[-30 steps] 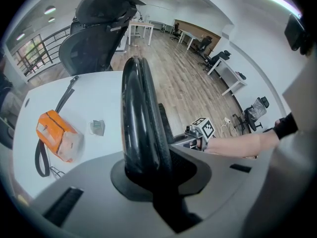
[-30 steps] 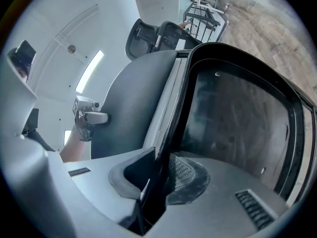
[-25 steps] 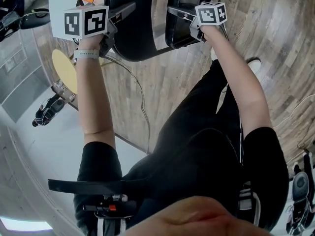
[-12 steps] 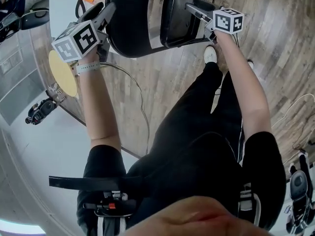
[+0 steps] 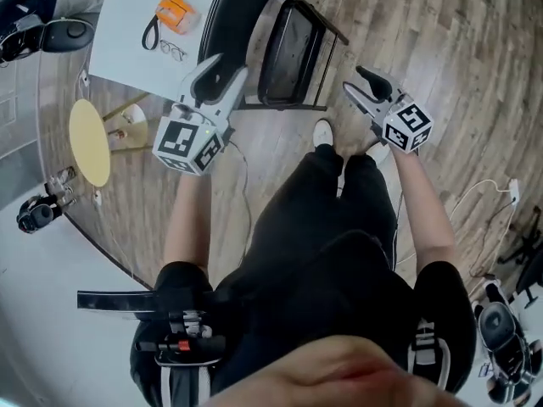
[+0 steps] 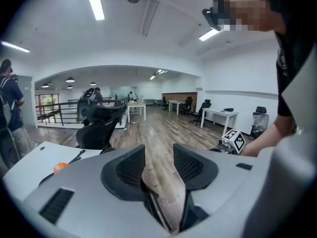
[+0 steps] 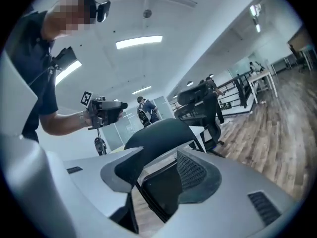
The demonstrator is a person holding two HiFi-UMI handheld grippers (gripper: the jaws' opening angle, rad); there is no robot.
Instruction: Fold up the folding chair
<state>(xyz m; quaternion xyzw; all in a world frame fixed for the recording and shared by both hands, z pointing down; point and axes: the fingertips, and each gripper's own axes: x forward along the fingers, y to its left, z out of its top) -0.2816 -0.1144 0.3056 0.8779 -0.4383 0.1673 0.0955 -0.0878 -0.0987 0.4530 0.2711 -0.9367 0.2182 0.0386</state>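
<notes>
Floorboards alone are being shown through the gap of the left claw (image 6: 158, 155): its ribbed dark pads (image 6: 130, 165) are being held apart, with nothing between them. The right claw (image 7: 159, 157) is likewise being held open and empty, and the folding chair (image 5: 222, 24) is being framed through its gap, beyond the tips and untouched. In the head view both claws are being held out in front of the person's dark trousers (image 5: 322, 227). The chair is being seen ahead of them, between the two and clear of each. It is being shown upright on the wooden floor (image 5: 441, 32): a smooth black curved back, with a flat black seat in a thin dark frame close beside it. Its left side is being crowded by a white worktop (image 5: 127, 45), by which an orange object (image 5: 176, 13) and a pair of glasses (image 5: 172, 53) are being carried. A round yellow disc (image 5: 89, 141) is being seen left of the left claw. Open planks are being shown right of the chair and around the right claw.
</notes>
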